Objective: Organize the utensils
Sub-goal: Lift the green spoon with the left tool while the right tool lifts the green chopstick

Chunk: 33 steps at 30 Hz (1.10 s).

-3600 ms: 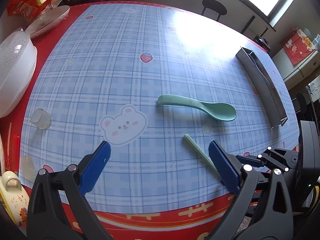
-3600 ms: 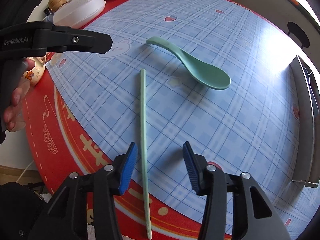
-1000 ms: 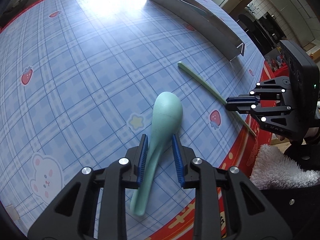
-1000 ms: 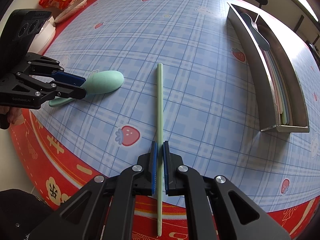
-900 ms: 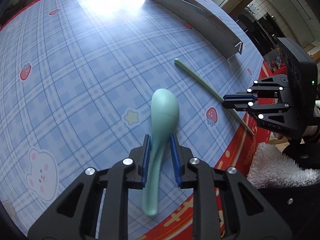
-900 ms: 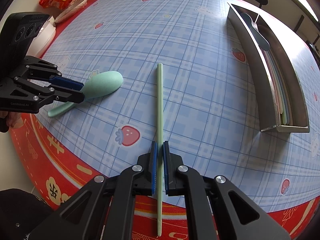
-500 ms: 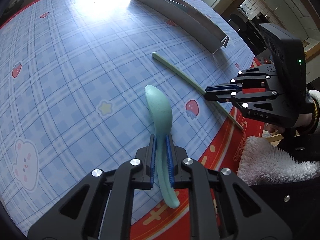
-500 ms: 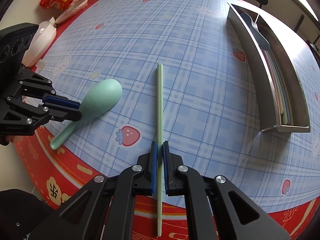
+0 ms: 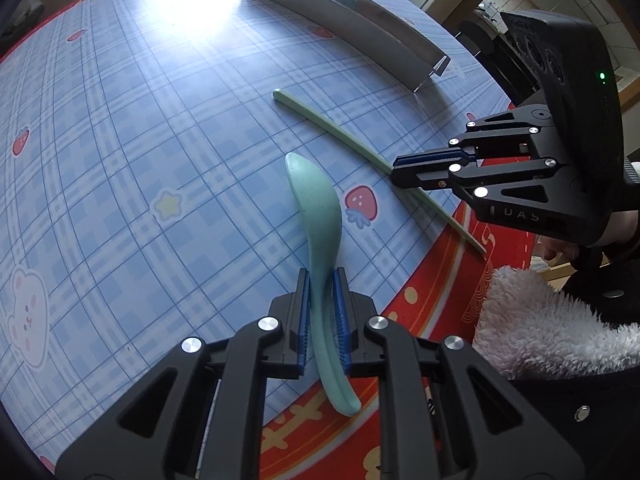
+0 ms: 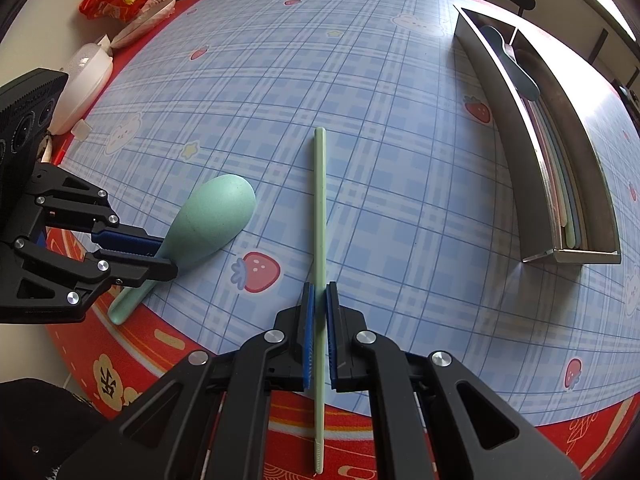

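Left wrist view: my left gripper (image 9: 321, 280) fingers clamp the green spoon (image 9: 318, 216); my right gripper (image 10: 319, 292) pinches the green chopstick (image 10: 319, 208).

Left wrist view: low over the table's (image 9: 120, 160) near edge, looking along its fingers toward the metal tray (image 9: 352, 28). Right wrist view: similarly close, tray (image 10: 520, 128) at right. Shared: spoon (image 9: 316, 216), chopstick (image 10: 319, 208), tray; each view catches the other gripper (image 9: 400, 170).
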Motion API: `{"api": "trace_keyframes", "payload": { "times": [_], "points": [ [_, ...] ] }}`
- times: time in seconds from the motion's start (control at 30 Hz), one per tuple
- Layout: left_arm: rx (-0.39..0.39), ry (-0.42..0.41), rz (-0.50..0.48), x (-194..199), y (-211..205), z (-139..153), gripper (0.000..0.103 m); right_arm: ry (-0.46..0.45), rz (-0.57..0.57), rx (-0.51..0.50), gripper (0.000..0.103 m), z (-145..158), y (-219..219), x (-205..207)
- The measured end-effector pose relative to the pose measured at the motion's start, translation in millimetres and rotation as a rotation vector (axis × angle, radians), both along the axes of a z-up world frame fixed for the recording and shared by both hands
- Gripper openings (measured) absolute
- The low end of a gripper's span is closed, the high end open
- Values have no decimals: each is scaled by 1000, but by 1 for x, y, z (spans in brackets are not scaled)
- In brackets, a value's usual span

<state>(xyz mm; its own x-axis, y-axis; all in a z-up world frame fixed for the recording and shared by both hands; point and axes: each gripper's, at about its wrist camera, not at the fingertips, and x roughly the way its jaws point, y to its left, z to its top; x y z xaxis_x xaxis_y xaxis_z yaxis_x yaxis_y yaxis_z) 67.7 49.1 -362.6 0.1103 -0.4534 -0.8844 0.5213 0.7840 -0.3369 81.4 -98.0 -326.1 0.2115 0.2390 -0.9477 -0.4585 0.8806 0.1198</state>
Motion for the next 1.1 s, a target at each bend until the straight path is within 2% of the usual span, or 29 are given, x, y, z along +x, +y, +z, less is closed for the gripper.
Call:
{"api": "trace_keyframes", "payload": {
  "times": [0.1, 0.2, 0.27, 0.4, 0.47, 0.67, 0.97, 1.1],
  "points": [
    [-4, -4, 34, -3, 1, 0, 15, 0, 2, 2, 6, 0, -1, 1],
    [41, -44, 70, -11, -2, 2, 11, -1, 3, 1, 6, 0, -1, 1],
    [63, -66, 128, -15, 0, 3, 11, -1, 3, 1, 7, 0, -1, 0],
    [-13, -33, 311, -19, 24, -1, 11, -3, 9, 2, 7, -1, -1, 0],
    [-35, -31, 353, -22, 29, -3, 11, -6, 16, -6, 7, -1, 0, 0],
    [-44, -36, 369, -24, 31, -4, 13, -21, 39, -40, 7, -1, 9, -2],
    [-131, 9, 419, -22, 45, -8, 13, -6, 47, -17, 7, -1, 2, 0],
    [-139, 23, 435, -21, 47, -6, 11, 23, 32, 17, 6, 1, -4, 3]
  ]
}}
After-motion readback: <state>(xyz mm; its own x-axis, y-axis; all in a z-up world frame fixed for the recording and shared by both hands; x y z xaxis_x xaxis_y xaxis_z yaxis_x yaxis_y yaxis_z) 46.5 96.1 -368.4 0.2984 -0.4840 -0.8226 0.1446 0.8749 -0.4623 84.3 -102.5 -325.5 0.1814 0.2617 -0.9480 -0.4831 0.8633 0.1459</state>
